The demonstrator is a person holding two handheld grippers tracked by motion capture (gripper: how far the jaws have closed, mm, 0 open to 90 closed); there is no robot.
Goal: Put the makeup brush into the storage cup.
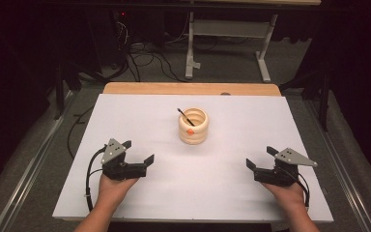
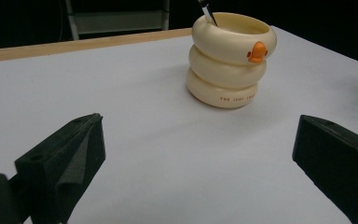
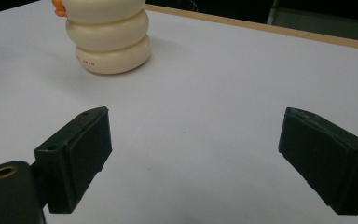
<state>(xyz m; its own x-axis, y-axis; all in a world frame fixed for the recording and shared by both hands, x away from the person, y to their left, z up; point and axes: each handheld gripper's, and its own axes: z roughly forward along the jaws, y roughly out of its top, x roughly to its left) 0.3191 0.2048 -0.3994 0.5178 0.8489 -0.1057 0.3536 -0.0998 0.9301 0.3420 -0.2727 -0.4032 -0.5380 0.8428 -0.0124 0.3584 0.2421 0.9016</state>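
A: Cream plastic, three stacked rings: that's the holder (image 1: 193,125), standing upright on the white bench (image 1: 193,193) a little above the centre of the high view.

B: It has an orange beak-like knob (image 2: 257,52) on its top ring, and a thin dark pen (image 1: 185,116) leans out of it toward the upper left of the frame.

A: Where are the grippers?

B: The left gripper (image 1: 137,151) is at the lower left of the high view, held by a hand (image 1: 111,188) coming in from the bottom edge. The right gripper (image 1: 259,158) sits at the lower right, in the other hand (image 1: 287,192).

A: And the fingers?

B: Both pairs spread wide, gripping nothing. In the left gripper view the fingers (image 2: 70,158) frame bare white bench, with the holder well apart at the upper centre. In the right gripper view the fingers (image 3: 77,154) are equally wide, the holder at the upper left, its top cut off.

A: Beyond the bench?

B: A wooden edge (image 1: 193,88) along the far side, then a dark floor with cables (image 1: 145,60).
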